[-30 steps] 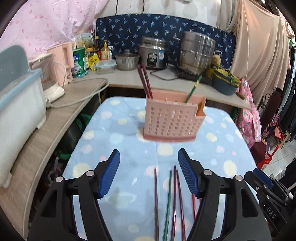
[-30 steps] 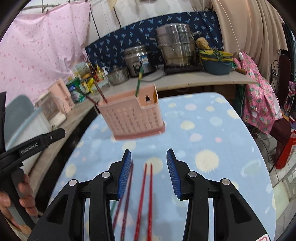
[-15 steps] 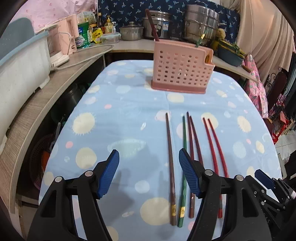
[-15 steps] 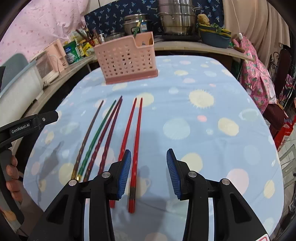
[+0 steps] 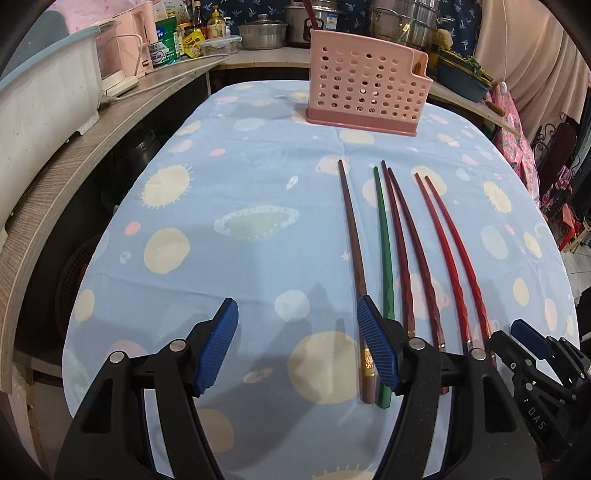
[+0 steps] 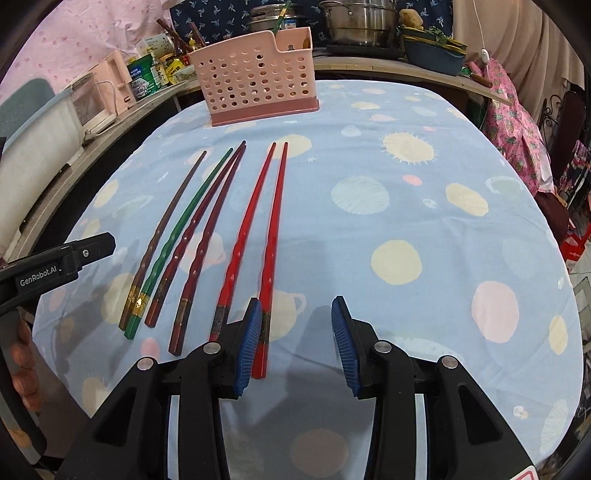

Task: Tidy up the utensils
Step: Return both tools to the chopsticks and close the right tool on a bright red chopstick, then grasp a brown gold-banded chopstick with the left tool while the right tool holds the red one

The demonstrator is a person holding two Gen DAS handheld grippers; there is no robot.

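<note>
Both the left gripper [image 5: 297, 345] and right gripper [image 6: 293, 341] hung spread wide, holding nothing, above six chopsticks [image 6: 236, 236] lying near the pink utensil basket [image 6: 258, 75]. Only the right view showed a green chopstick [image 6: 281, 14] standing inside.

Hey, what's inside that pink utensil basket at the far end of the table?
Chopstick tops poke above the pink basket: a green one near its notched end and dark reddish ones at the other end. Its perforated wall hides their lower parts and whatever else sits inside.
</note>
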